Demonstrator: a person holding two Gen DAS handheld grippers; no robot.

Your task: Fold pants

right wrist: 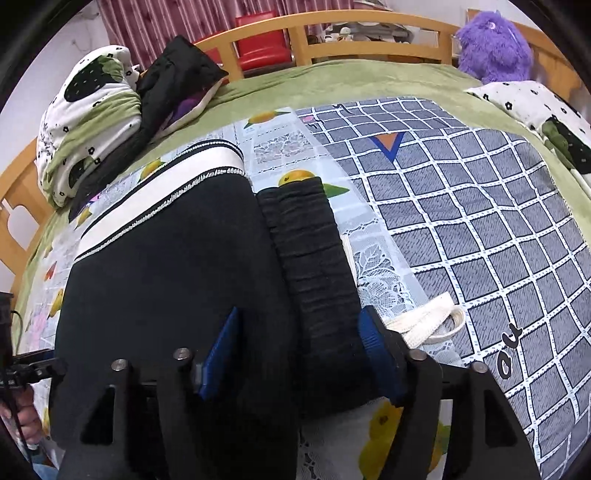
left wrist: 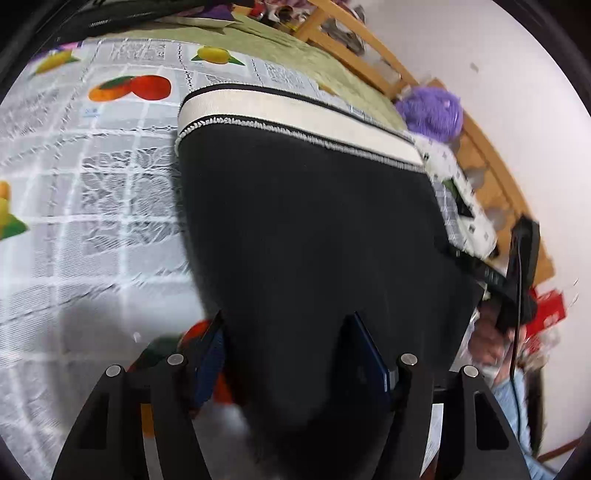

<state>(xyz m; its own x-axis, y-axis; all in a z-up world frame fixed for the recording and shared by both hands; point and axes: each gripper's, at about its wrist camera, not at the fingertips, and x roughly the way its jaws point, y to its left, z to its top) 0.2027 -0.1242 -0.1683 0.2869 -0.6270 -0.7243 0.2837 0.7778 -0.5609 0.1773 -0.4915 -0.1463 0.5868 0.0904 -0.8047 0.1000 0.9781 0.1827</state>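
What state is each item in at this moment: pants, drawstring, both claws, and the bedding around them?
Pants: folded over, lying flat on the bed, cream band at the far edge.
Elastic waistband: gathered, exposed beside the folded layer.
Drawstring: loose, spilling onto the checked blanket.
Left claw: open, straddling black fabric.
Right claw: open, straddling the waistband.
Purple plush toy: upright near the bed frame.

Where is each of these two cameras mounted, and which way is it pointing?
Left wrist: on the left gripper, looking along its open fingers over the black pants toward a purple plush toy; the other gripper shows at right.
Right wrist: on the right gripper, facing the wooden headboard; a hand shows at lower left.
Shared: the pants' white band, toy, fruit-print cloth.
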